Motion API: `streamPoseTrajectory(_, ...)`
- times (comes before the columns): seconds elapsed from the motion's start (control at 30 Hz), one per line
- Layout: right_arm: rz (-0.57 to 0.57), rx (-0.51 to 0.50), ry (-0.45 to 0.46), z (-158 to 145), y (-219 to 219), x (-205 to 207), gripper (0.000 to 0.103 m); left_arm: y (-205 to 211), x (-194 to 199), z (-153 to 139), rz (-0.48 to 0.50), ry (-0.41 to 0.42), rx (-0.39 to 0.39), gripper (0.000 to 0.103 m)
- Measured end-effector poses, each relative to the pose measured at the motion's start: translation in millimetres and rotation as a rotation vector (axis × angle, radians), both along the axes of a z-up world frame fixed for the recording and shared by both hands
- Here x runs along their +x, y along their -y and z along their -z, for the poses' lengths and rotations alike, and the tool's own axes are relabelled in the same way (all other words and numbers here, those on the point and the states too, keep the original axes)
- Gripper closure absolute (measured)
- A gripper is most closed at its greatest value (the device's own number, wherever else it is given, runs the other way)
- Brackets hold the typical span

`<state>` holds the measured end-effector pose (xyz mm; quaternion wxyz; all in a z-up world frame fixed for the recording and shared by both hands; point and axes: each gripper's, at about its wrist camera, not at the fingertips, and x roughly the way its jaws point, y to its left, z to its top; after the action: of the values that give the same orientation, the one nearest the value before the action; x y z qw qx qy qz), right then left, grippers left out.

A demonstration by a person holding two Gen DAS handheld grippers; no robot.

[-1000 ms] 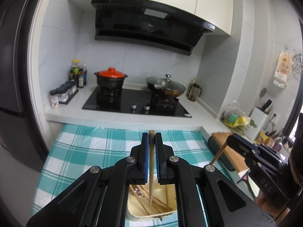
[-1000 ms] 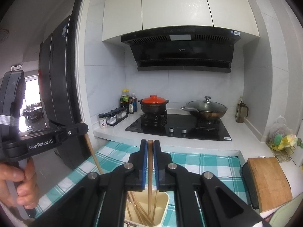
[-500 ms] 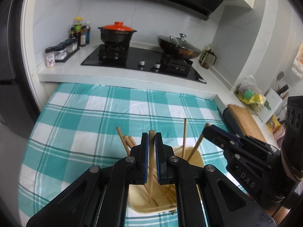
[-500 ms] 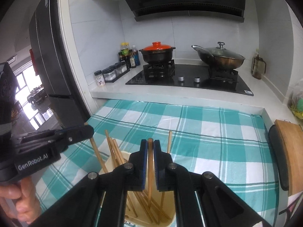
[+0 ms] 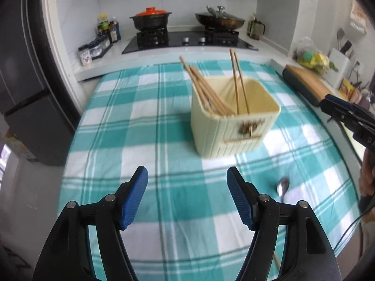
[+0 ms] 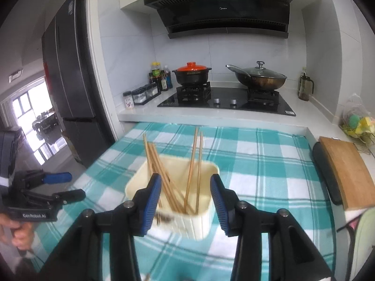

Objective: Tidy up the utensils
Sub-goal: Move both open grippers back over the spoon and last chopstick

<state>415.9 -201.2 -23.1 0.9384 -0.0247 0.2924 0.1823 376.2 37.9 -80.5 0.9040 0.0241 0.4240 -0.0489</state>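
A cream square holder stands on the teal checked cloth with several wooden chopsticks leaning in it. It also shows in the right wrist view, with the chopsticks inside. My left gripper is open and empty, low over the cloth in front of the holder. My right gripper is open and empty, just above the holder's near rim. A metal spoon lies on the cloth to the right. A loose chopstick shows by my right finger.
A wooden cutting board lies at the cloth's right edge. Behind the cloth is a counter with a hob, an orange-lidded pot, a lidded wok and spice jars. A dark fridge stands left.
Both grippers have opened and let go of their chopsticks, which now stand in the holder. Both have pulled back from it, the left one further and lower.
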Motion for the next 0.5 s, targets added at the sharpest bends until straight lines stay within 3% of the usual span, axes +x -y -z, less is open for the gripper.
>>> streamPoseTrajectory(0.13, 0.039, -0.103, -0.025, 51.0, 21.4, -79.3, 0.058, 2.5, -57.8, 33.3, -0.054, -0.02, -0.017, 0.03)
streamPoseTrajectory(0.23, 0.103, -0.121, -0.079, 86.6, 35.7, -128.4, 0.058, 10.6, -84.6, 47.4, -0.098, 0.003, -0.018, 0.029)
streamPoseTrajectory(0.5, 0.219, -0.1, -0.127, 129.4, 54.4, -206.3, 0.058, 33.1, -107.5, 69.3, -0.126, 0.001, -0.037, 0.027)
